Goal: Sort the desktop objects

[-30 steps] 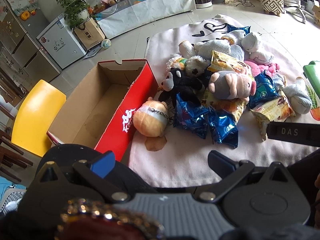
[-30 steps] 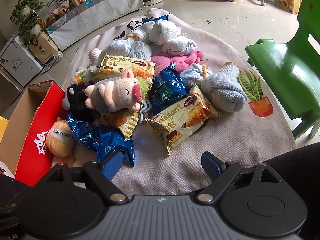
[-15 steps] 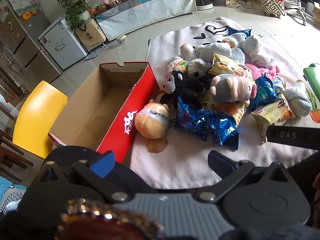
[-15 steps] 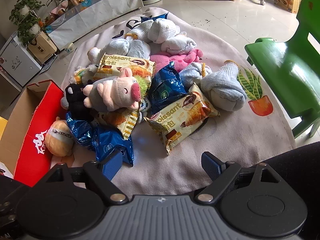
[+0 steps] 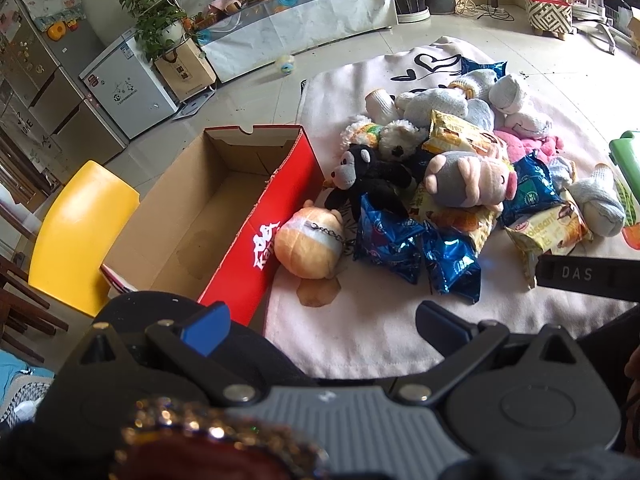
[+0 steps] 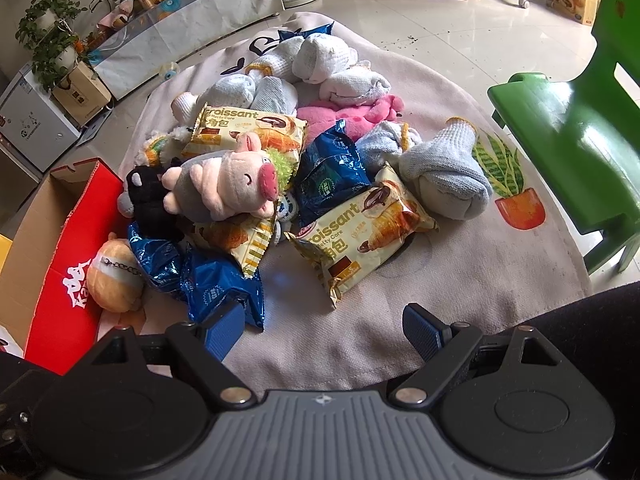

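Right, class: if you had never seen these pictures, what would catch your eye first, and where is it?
Probably the heap of plush toys, snack packets and socks on the pale mat, with the pig lying on top. Next comes the red box, open and empty, at the heap's left edge, an orange plush right beside it. On the right stands a green chair.
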Action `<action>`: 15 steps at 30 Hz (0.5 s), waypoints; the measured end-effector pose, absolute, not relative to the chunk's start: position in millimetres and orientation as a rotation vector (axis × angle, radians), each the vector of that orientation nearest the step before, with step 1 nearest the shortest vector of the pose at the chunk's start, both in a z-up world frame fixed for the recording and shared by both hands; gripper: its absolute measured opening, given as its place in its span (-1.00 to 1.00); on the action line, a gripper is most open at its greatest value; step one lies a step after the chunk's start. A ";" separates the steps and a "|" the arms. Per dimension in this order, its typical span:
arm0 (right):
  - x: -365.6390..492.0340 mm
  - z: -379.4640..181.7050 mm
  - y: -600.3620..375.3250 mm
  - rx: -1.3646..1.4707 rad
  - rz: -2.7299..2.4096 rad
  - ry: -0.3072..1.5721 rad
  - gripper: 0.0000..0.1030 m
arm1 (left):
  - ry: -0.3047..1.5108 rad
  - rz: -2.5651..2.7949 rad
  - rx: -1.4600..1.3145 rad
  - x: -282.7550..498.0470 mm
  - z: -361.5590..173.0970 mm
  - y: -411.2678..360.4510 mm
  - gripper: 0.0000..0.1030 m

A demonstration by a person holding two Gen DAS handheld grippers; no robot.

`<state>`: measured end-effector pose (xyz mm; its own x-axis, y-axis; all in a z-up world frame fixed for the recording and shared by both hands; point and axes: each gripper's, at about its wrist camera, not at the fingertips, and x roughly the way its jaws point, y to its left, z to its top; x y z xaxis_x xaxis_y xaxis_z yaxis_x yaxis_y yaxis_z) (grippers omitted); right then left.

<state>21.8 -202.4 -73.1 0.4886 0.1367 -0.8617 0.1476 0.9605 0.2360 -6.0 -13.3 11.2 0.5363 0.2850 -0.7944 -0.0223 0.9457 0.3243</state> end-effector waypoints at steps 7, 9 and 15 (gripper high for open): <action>22.4 -73.9 -202.3 0.295 -0.009 1.066 0.68 | 0.994 0.193 0.286 -6.5 11.6 -11.3 0.99; 22.8 -74.0 -202.2 0.295 -0.009 1.067 0.68 | 0.990 0.193 0.287 -6.9 12.2 -11.5 0.99; 22.8 -73.9 -202.5 0.295 -0.010 1.067 0.68 | 0.990 0.198 0.283 -7.6 12.8 -10.0 0.99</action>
